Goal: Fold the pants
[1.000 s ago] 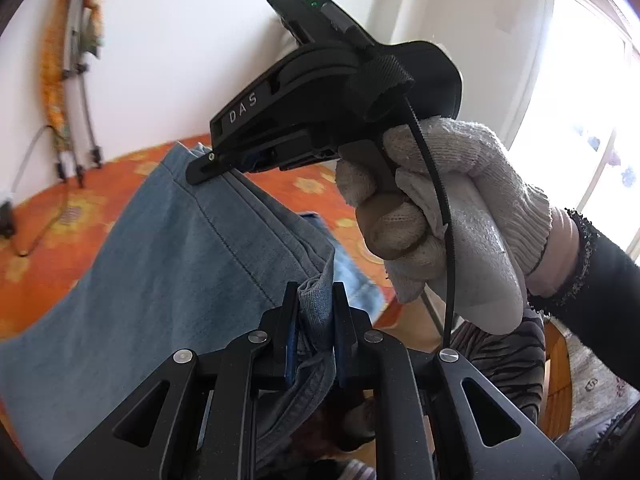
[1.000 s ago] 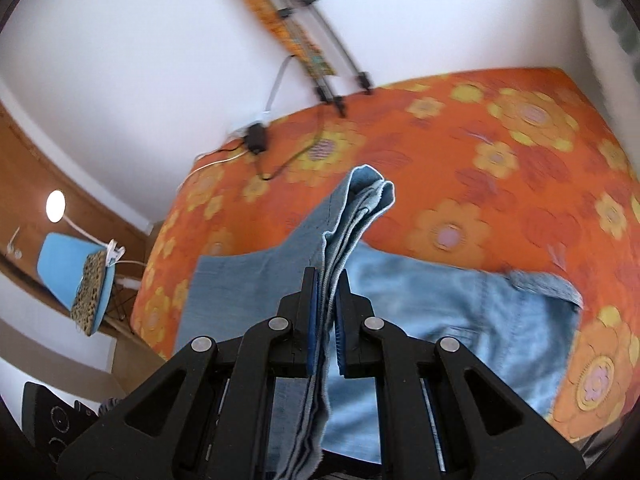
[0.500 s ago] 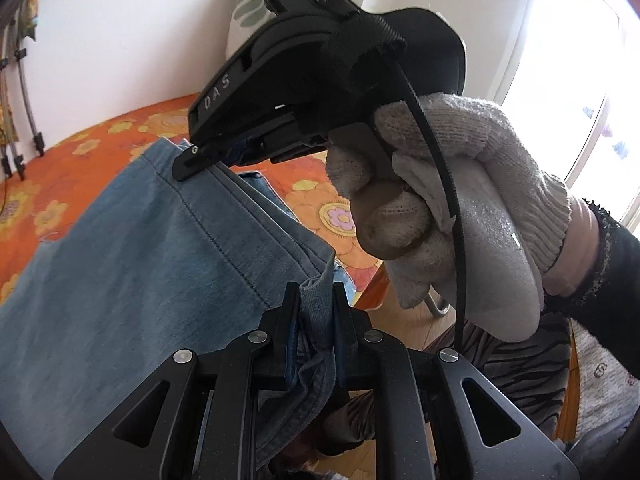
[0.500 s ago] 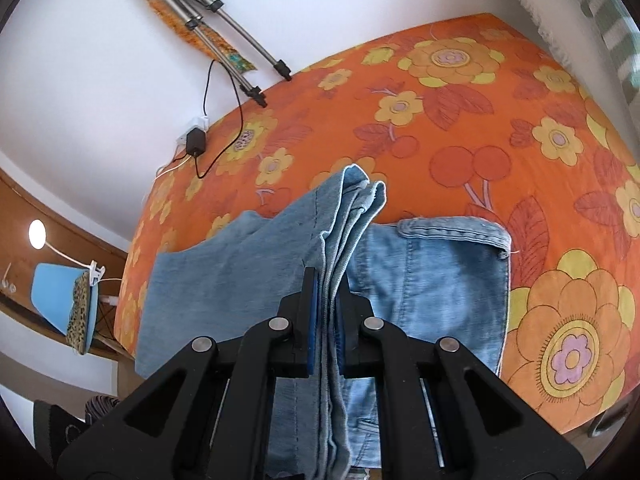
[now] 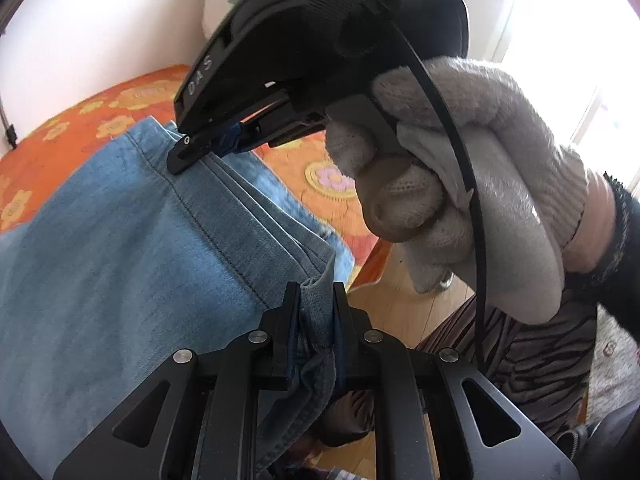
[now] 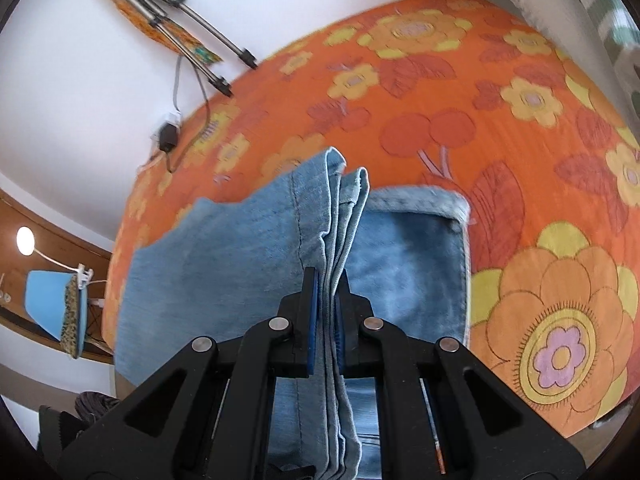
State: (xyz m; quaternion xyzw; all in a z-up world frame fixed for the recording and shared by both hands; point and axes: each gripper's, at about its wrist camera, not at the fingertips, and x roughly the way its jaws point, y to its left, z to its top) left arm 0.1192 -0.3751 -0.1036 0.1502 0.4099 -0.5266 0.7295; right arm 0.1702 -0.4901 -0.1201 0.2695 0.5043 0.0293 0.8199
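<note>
I had both tongs clenched on the pants (image 5: 120, 248): the left gripper (image 5: 316, 312) pinched a bunched fold of blue denim between its black jaws, and the right gripper (image 6: 329, 300) squeezed a stack of several thin layers at a hemmed edge. The pants were held up off the bedspread (image 6: 460, 92) along that gripped edge, while their lower part lay spread on it. No bin, basket or other container showed in either view. The denim was light blue, soft and faintly mottled, with a dark stitched seam running down one panel and a rolled hem at the corner. The bedspread was orange cloth printed with large yellow and red flowers. From the left wrist I saw the right gripper from outside, its black shell marked DAS, gripped by my right hand (image 5: 472, 184) in a knitted grey-white glove, with wooden floor below. Only the right wrist view showed the folded tripod (image 6: 172, 28) leaning on the white wall, a plugged-in black adapter (image 6: 168, 136), and a blue chair (image 6: 54, 304) beside a lit lamp.
</note>
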